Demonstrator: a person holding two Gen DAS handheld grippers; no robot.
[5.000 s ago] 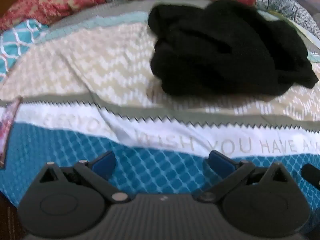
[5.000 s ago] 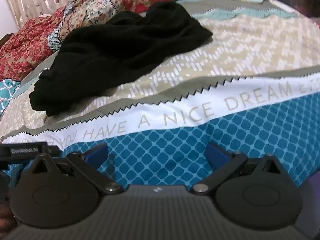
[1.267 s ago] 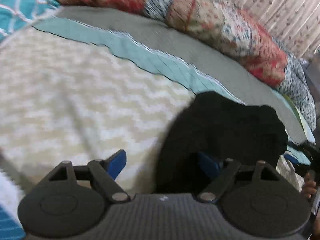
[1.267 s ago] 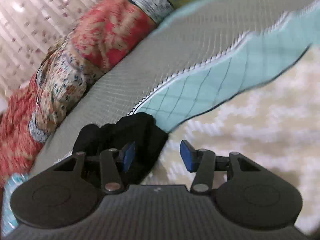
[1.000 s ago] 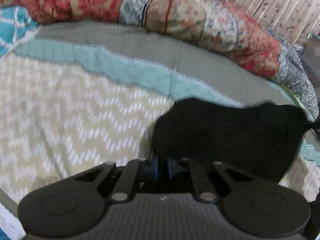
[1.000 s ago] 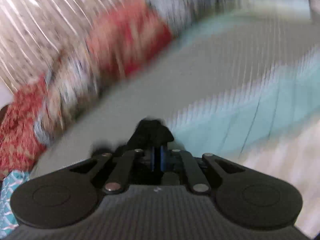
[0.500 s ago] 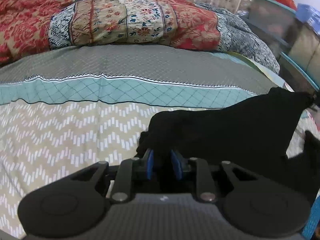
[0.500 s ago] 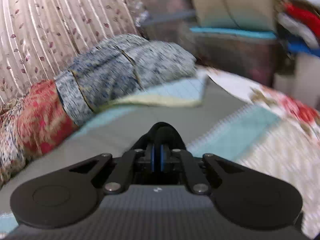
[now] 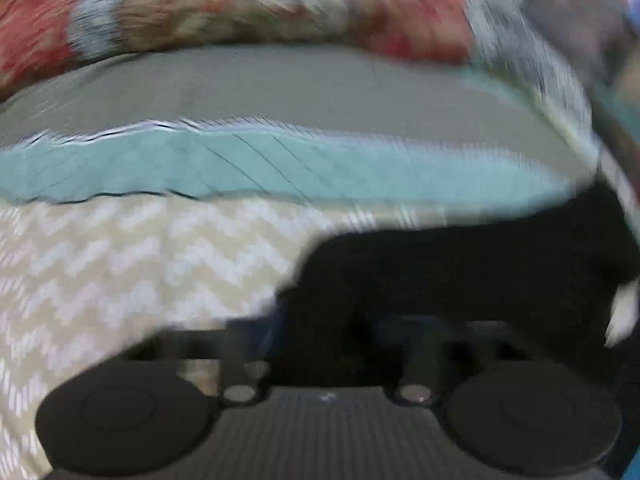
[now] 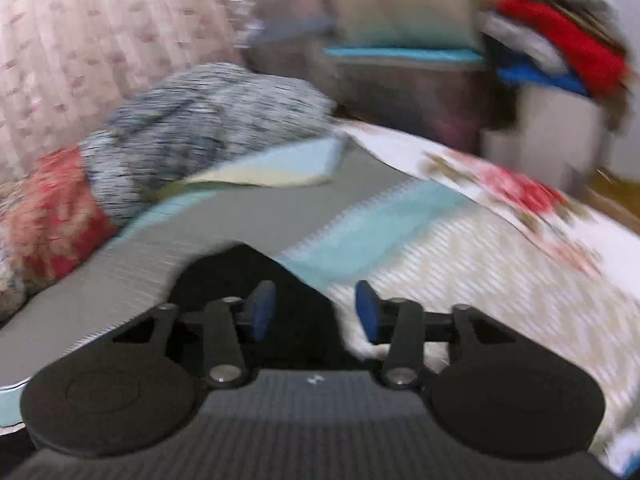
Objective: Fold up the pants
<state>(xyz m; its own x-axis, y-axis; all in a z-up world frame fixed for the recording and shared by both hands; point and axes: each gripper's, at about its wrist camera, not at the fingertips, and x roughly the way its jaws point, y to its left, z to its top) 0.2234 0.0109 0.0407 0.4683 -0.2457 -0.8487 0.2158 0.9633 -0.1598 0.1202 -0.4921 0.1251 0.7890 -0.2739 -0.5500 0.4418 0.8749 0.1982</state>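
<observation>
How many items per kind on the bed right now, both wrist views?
Black pants: 1
Patterned bedsheet: 1
Floral quilt roll: 1
Gripper: 2, left gripper and right gripper, jaws opening with pants cloth between them
Total: 5

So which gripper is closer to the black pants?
Left gripper: its closing jaws straddle the pants, cloth filling the gap. Right gripper: jaws opening, cloth only by one finger.
</observation>
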